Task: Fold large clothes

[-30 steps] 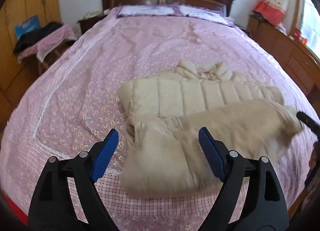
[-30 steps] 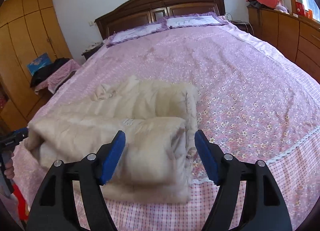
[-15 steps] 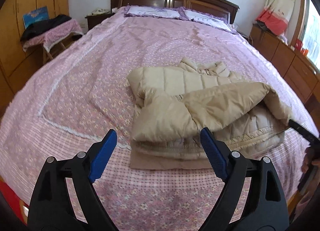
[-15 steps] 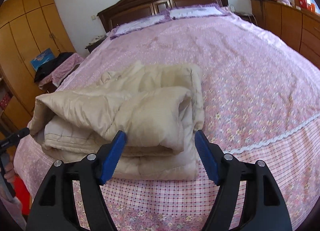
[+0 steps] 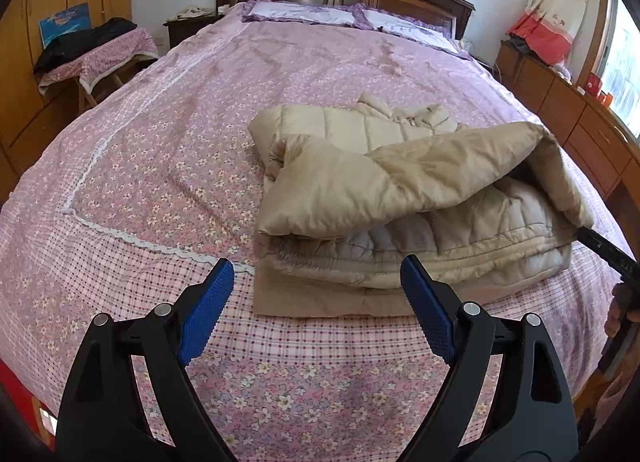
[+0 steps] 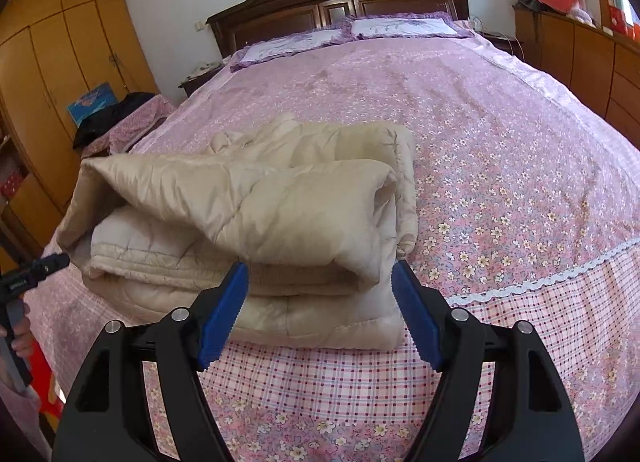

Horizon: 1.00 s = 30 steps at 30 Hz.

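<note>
1. Two sets of jaws, both spread wide with nothing between them: my left gripper [image 5: 316, 310] hangs short of the near-left corner of the coat, my right gripper [image 6: 320, 310] sits closer in, its blue pads flanking the near-right corner without touching it, as far as I can judge.
2. Straight ahead of both lies the beige padded coat [image 5: 400, 190], folded into a thick stack near the foot of the bed [image 5: 160, 142]; its long axis runs left to right across my view.
3. My right gripper is the nearer one. On its side the folded-over top layer [image 6: 280, 214] is rounded and neat.
4. The far end of that top layer, on the right in the left wrist view, stands lifted, tenting over the quilted lining [image 5: 480, 230]; I'd say it still needs pressing flat.
5. Beyond the coat, the collar bunches toward the pillows [image 5: 320, 14].
6. Nothing blocks either approach; the bedspread around the stack is bare.
</note>
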Tool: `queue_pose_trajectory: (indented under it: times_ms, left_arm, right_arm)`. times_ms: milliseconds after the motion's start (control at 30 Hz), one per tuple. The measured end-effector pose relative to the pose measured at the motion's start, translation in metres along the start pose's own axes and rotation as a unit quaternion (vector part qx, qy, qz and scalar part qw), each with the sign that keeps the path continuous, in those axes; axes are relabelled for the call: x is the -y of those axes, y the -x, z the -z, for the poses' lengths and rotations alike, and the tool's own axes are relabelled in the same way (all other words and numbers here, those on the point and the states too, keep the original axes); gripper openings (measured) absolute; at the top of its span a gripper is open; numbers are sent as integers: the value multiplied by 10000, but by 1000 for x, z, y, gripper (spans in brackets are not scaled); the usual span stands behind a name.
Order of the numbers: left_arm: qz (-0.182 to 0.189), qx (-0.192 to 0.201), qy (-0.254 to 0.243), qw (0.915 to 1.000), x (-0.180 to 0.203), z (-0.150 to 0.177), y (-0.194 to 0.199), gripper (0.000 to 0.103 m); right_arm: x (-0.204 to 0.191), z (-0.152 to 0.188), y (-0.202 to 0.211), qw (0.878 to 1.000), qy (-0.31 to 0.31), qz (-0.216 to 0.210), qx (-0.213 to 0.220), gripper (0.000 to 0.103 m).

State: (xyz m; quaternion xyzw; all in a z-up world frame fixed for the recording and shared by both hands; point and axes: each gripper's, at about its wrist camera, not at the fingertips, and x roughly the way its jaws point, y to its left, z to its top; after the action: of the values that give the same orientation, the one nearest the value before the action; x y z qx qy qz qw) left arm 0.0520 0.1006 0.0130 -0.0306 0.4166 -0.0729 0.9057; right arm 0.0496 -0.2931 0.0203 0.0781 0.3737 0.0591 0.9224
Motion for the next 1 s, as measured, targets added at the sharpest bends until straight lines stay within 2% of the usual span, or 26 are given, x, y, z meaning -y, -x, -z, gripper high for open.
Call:
queue_pose_trajectory:
  times_ms: [67, 100, 167, 200, 233, 267, 300, 333, 500, 700, 800, 900, 1000]
  left_arm:
    - [-65, 4, -13, 10000, -1, -4, -4, 84]
    - [-103, -16, -3, 9999, -1, -7, -8, 81]
    - [-60, -137, 95, 9998, -5, -13, -17, 54]
    - [15, -221, 177, 9996, -7, -15, -20, 45]
    - [105, -311, 271, 9991, -9, -17, -23, 32]
    - [267, -452, 435, 9977, -13, -19, -26, 19]
    - [399, -524, 510, 9965, -14, -19, -27, 15]
    - [510, -546, 526, 9958, -15, -22, -25, 8]
    - [615, -332, 488, 9964, -13, -46, -13, 4]
    - [267, 169, 454, 9985, -8, -113, -12, 4]
    - [-35, 321, 411, 9986, -2, -145, -24, 3]
    - [-89, 196, 558, 9982, -6, -167, -50, 3]
    - [-224, 7, 568, 9981, -7, -176, -82, 3]
  right_arm:
    - [0, -2, -4, 10000, -65, 1, 9, 72]
    - [1, -4, -6, 9999, -117, -15, 15, 68]
    - [3, -8, -10, 9998, -186, -41, -8, 55]
    - [2, -9, -10, 9998, -170, -42, -12, 41]
    - [1, -11, -10, 9999, -132, -47, -1, 24]
    - [-2, -13, -9, 10000, -43, 69, 29, 13]
    - [-3, -15, -6, 9999, 10, 149, 79, 6]
    - [-1, -18, -2, 9998, -27, 71, 159, 5]
    - [5, -56, 14, 9981, -213, 45, 578, 3]
    - [1, -115, -5, 9959, -41, 356, 828, 3]
    - [7, -139, -30, 9954, -134, 529, 785, 3]
    - [21, -148, -62, 9961, -368, 558, 570, 3]
    - [26, -147, -90, 9963, -312, 724, 348, 3]
